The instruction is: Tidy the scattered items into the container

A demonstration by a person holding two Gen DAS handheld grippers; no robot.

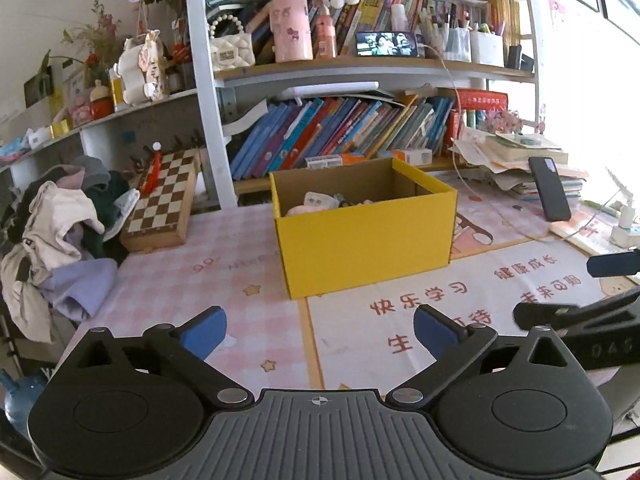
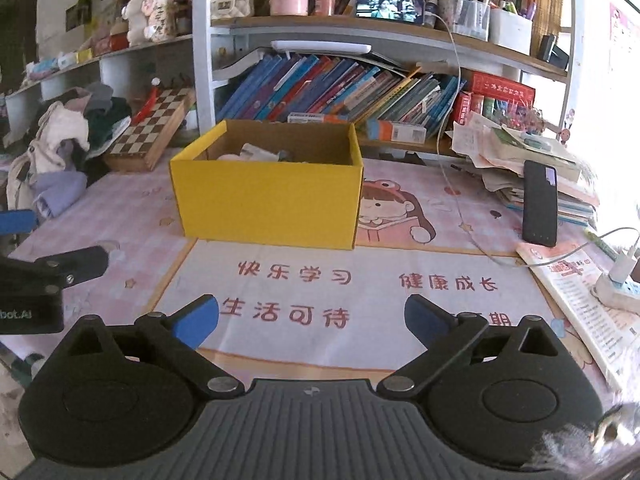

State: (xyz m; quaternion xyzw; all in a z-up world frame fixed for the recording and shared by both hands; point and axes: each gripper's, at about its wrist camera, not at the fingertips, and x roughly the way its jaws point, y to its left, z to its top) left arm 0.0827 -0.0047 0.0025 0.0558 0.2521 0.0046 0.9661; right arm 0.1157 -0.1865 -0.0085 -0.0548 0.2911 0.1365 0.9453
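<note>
A yellow cardboard box [image 1: 368, 236] stands open on the pink desk mat, also in the right wrist view as the yellow box [image 2: 268, 204]. Several small items [image 1: 320, 202] lie inside it, partly hidden by its walls; the same items [image 2: 256, 153] show in the right wrist view. My left gripper [image 1: 320, 330] is open and empty, low over the mat in front of the box. My right gripper [image 2: 312, 318] is open too, holding nothing, a little farther back from the box. Each gripper shows at the edge of the other's view.
A chessboard box [image 1: 160, 204] and a clothes pile [image 1: 60, 232] sit at the left. A black phone [image 2: 540, 208] leans on stacked books [image 2: 532, 160] at the right, beside a booklet [image 2: 580, 304], a cable and a power strip [image 2: 620, 288]. A bookshelf [image 2: 340, 88] fills the back.
</note>
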